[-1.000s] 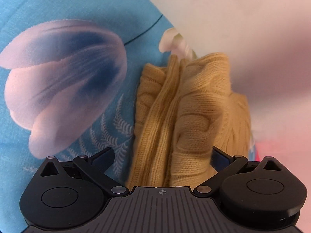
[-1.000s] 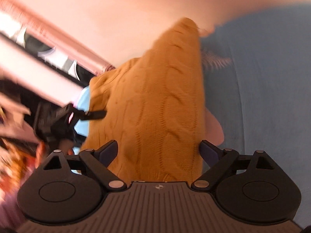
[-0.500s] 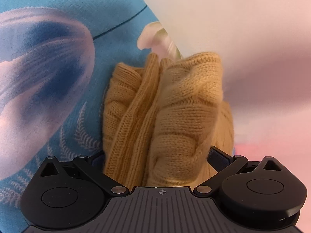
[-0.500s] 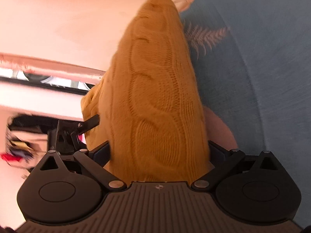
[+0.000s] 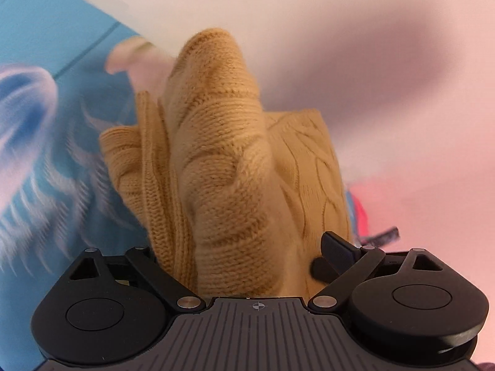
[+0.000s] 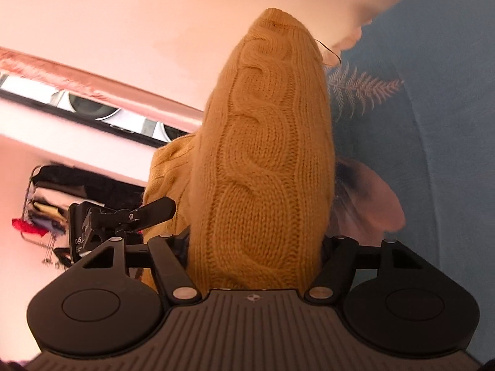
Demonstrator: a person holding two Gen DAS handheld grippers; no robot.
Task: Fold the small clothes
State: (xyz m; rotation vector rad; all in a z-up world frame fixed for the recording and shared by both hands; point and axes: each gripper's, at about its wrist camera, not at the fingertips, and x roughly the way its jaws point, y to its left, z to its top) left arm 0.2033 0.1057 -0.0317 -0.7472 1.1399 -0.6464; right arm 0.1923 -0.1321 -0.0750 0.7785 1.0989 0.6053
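While the left wrist view is partly blurred, it shows the left gripper [image 5: 244,247] with a bunched mustard sweater [image 5: 222,167] filling the gap between its fingers. Its right finger [image 5: 335,249] stands beside the knit with a dark gap under it, and the left finger is hidden behind the wool, so I cannot tell whether this gripper presses the cloth. The sweater rises from the gripper over a blue sheet [image 5: 46,99] printed with pale flowers and ferns, with a pale wall behind.

From the right wrist view, the right gripper [image 6: 253,244] has the cable-knit sweater [image 6: 266,160] standing up between its fingers, which are closing. Wool fills the whole gap and both pads are buried at its edges, so the fingers look clamped on it. At left, the other gripper [image 6: 123,219] meets the lower fold of the same sweater. To the right lies the blue sheet [image 6: 439,130].
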